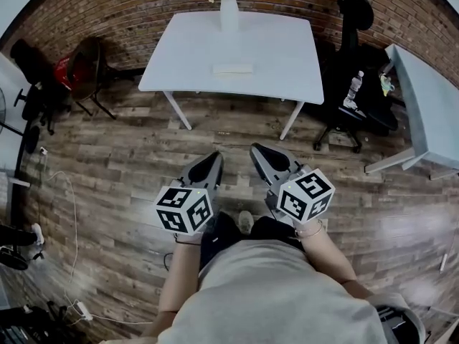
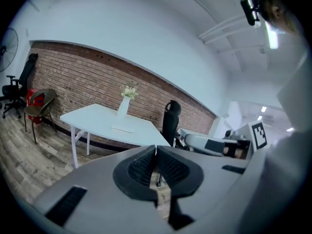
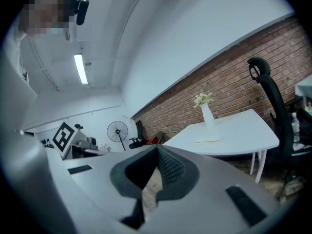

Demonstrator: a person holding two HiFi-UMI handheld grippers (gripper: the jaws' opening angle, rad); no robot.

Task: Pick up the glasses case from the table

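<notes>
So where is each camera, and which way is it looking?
Head view: on the person's head, looking steeply down at their arms, left gripper, right gripper and the white table.
Left gripper view: rides the left gripper, looking along its shut jaws toward the table.
Right gripper view: the same from the right gripper.
All share: glasses case, vase.

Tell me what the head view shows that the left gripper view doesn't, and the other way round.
Only the head view: the bottle at the right, the white cable on the floor, and the person's shoe.
Only the left gripper view: the ceiling light, and a close look at the left gripper, jaws shut and empty.
Both: the white table, with the vase and the flat glasses case on it.
</notes>
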